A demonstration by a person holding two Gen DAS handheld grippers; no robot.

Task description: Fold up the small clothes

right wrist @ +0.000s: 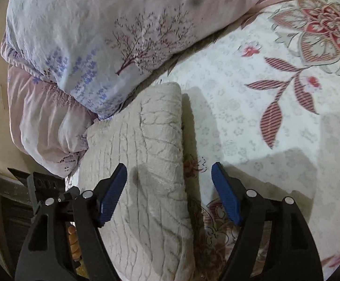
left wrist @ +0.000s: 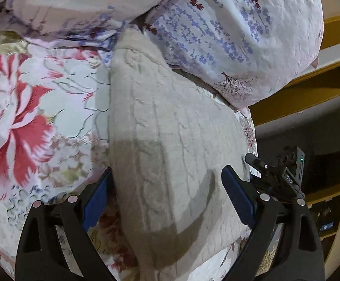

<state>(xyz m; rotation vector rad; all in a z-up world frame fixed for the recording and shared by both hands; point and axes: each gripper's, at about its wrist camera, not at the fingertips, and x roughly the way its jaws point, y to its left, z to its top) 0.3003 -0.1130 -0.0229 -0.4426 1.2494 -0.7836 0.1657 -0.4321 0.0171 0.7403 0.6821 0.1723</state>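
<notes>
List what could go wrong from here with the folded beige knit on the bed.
1. The beige knit lies near the bed's edge; a nudge from the open right gripper could push it off.
2. The open left gripper straddles the knit and could snag it, spoiling the fold.
3. The duvet crowds its far end.

Bed, quilt and shelves

A flowered bedsheet [right wrist: 251, 107] covers the bed; a bunched quilt [left wrist: 228, 35] printed with lavender sprigs and small trees lies at twelve o'clock. Yellow wooden shelves [left wrist: 333, 82] stand at three o'clock in the left wrist view.
</notes>
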